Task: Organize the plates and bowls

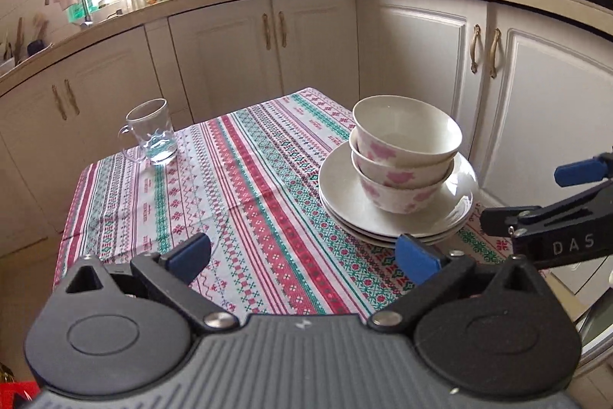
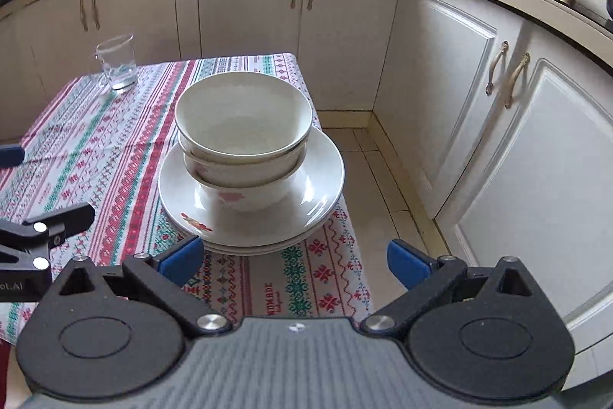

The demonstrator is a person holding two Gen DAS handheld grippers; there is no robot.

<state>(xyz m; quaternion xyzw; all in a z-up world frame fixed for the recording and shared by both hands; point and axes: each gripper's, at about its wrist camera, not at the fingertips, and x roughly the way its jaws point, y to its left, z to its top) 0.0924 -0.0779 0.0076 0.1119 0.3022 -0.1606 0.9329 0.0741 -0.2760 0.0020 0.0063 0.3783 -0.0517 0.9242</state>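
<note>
I see three bowls (image 2: 243, 140) nested in one stack, sitting on a pile of plates (image 2: 322, 194) near the right edge of the desk (image 1: 245, 179), which is covered by a striped patterned cloth. My right claw (image 2: 295, 261) is released, its blue fingers spread wide, and the stack lies just ahead of it, slightly left of centre, with nothing between them. My left claw (image 1: 302, 257) is also released and holds nothing; from its camera the dishes (image 1: 398, 175) sit ahead and to the right, its right finger (image 1: 415, 257) near the plate rim. A glass mug (image 1: 151, 133) stands well apart at the far left corner. White cabinets (image 2: 498, 125) stand beyond the desk.
</note>
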